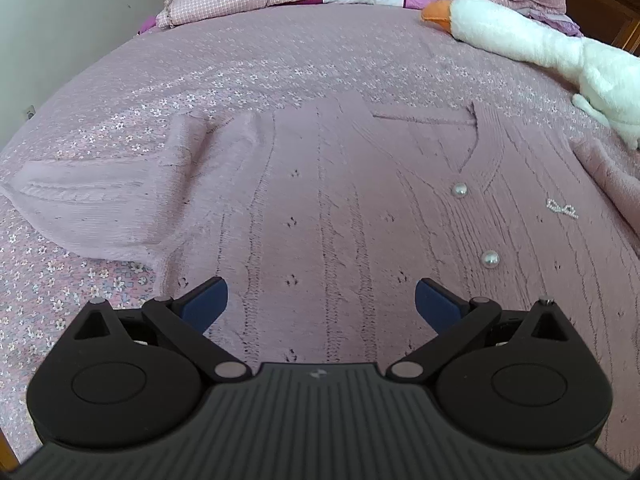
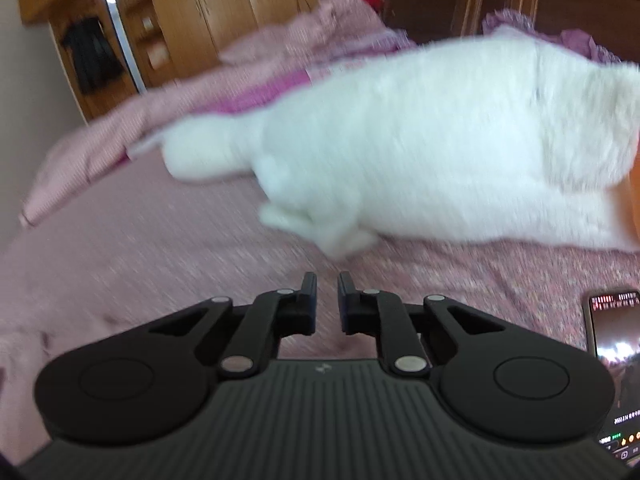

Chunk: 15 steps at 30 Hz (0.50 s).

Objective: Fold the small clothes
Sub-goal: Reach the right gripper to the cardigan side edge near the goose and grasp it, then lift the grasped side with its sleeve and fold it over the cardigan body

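Your left gripper (image 1: 321,300) hovers low over the pink cardigan (image 1: 360,208) with its jaws spread wide, gripping nothing. The cardigan lies flat on the bed (image 1: 240,64), front up, neckline toward the far end and one sleeve (image 1: 100,196) stretched out to the left. Your right gripper (image 2: 323,290) is nearly closed and empty, with a narrow gap between the jaws, pointing at the white stuffed goose (image 2: 440,140); a phone (image 2: 612,340) lies beside it.

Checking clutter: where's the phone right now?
Right wrist view, far right edge: the phone lies screen-up on the bedspread, below the white plush goose.
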Tool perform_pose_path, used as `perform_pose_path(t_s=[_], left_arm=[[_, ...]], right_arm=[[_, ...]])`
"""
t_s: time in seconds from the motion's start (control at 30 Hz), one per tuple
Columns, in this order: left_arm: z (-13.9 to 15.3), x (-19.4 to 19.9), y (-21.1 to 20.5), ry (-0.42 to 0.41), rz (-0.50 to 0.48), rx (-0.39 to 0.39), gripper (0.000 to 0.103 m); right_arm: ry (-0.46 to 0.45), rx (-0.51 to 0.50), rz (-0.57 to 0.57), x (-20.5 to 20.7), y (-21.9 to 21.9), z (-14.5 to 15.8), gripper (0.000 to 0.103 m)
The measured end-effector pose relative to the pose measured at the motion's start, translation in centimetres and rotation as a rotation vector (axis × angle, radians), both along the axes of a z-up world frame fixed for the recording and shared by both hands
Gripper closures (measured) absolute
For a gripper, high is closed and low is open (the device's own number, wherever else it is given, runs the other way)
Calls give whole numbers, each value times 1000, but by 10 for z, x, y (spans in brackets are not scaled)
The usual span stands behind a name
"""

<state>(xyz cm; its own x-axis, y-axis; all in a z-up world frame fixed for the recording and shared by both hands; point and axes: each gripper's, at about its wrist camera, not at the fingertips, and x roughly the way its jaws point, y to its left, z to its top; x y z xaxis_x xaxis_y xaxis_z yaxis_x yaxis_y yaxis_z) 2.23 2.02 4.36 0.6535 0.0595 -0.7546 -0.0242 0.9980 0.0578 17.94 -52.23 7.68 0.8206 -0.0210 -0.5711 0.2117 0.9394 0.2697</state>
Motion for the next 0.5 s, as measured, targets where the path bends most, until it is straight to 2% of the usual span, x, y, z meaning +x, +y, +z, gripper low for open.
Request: perform_pose_path(t_s=[0.03,0.17,0.3,0.33,0.37,0.4,0.43,0.5], left_arm=[[1,-1,1,-3,2,-1,0],[3,-4,5,-9,13,-10,0],[2,-7,8,-8,19,-12,0],[1,-7,9,-5,20,-11,0],[1,-7,9,-2,22,-11,0],[0,-7,9,0,24,-10,0],[0,-6,9,2,25,-9,0],[-1,-6,9,4,26,-4,0]], right_arm=[[-14,-12,7,-1,2,5,97],[-14,-69,48,-2,13,15,97],[81,-171,99,7,27,3,93],[97,-195,98,11,29,-1,88],[106,-212,96,12,29,-6,71],[114,-219,90,16,28,-10,60],[119,-220,84,18,26,-13,43],[126,-224,81,24,23,-20,41]])
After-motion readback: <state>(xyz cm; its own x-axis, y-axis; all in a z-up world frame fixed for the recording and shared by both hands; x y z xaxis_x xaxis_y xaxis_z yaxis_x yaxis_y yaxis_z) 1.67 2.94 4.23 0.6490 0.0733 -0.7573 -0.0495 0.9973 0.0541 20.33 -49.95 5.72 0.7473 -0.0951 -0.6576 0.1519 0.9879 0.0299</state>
